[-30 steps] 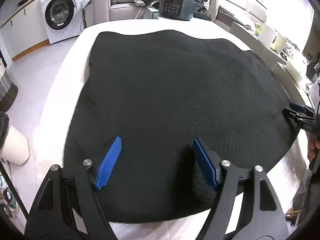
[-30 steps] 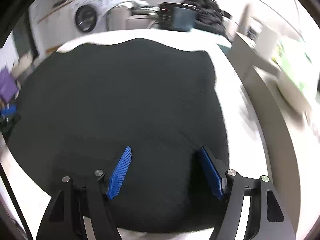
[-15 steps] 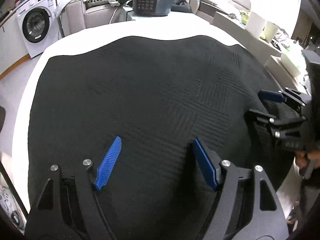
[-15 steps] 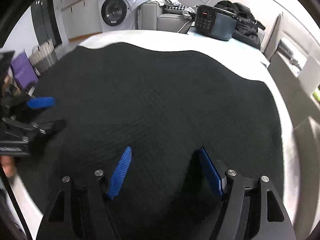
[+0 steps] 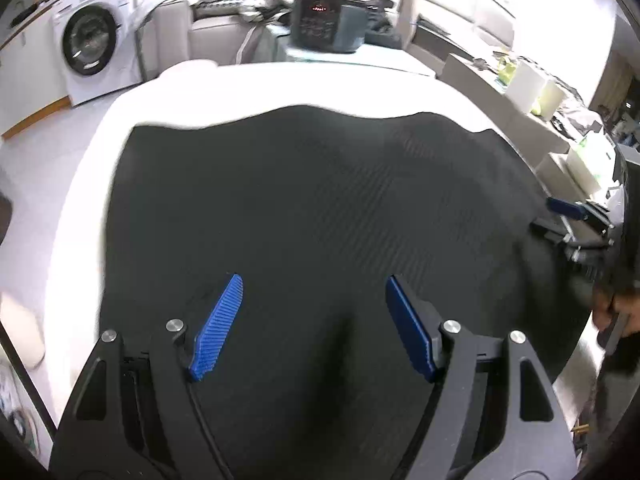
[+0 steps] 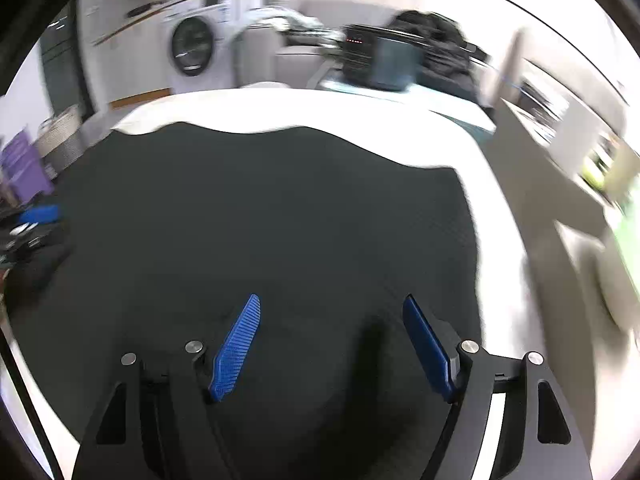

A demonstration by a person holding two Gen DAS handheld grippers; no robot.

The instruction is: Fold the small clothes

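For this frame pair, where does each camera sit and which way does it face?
Left wrist: on the left gripper, angled down at the black garment; the right gripper and a hand show at right.
Right wrist: on the right gripper, same downward tilt; left gripper at left.
Shared: garment, white table, washing machine.

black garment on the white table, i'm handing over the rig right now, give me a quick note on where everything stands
Left gripper: open, nothing between its pads, hanging over the near part of the black garment.
Right gripper: open and empty; its jaws have just been opening further.
Garment: spread flat on the white table, far edge wavy, no fold visible.
Done: garment laid out.
Left: probably grip the near edge with both grippers and make the first fold.
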